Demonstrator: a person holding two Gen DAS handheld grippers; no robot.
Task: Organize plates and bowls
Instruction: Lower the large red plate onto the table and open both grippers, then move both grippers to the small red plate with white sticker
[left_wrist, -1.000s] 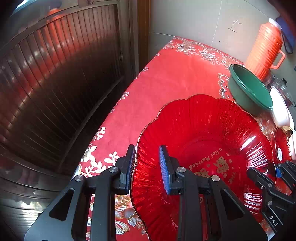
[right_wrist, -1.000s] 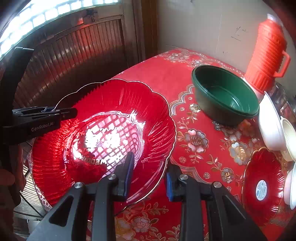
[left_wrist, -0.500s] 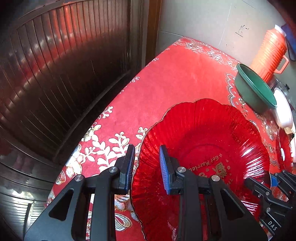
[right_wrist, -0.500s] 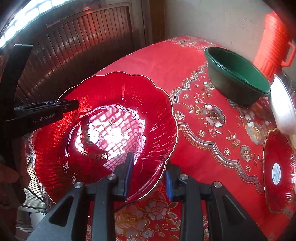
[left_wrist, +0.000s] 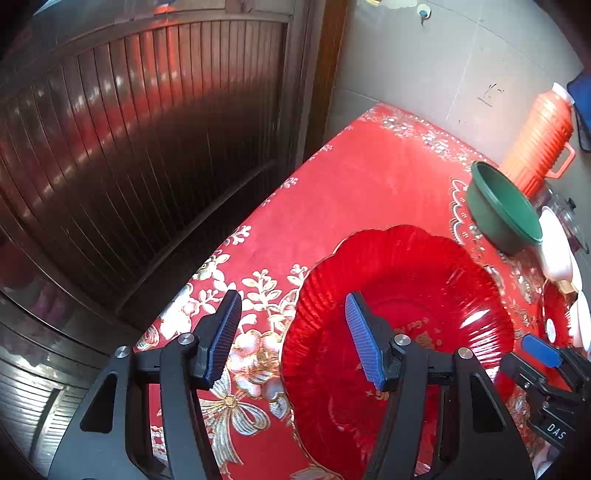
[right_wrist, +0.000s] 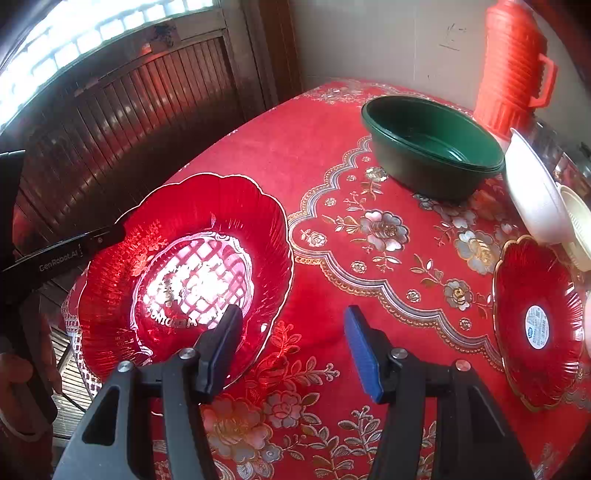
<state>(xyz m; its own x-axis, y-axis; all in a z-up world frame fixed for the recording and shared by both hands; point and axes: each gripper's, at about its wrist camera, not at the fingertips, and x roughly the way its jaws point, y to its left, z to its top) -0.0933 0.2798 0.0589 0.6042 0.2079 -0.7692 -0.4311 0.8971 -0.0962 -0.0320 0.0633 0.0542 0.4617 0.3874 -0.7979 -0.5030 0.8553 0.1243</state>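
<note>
So both claws are spread wide, holding nothing | left gripper (left_wrist: 291, 338) straddles the near-left rim of the big red plate (left_wrist: 399, 314) | right gripper (right_wrist: 291, 343) sits at its right rim | plate lies flat by the table's left edge | green bowl (right_wrist: 432, 147) near the far edge, small red plate (right_wrist: 535, 325) at the right edge

small red plate (left_wrist: 553, 317) cropped, white bowls (right_wrist: 576, 225) cropped
</note>
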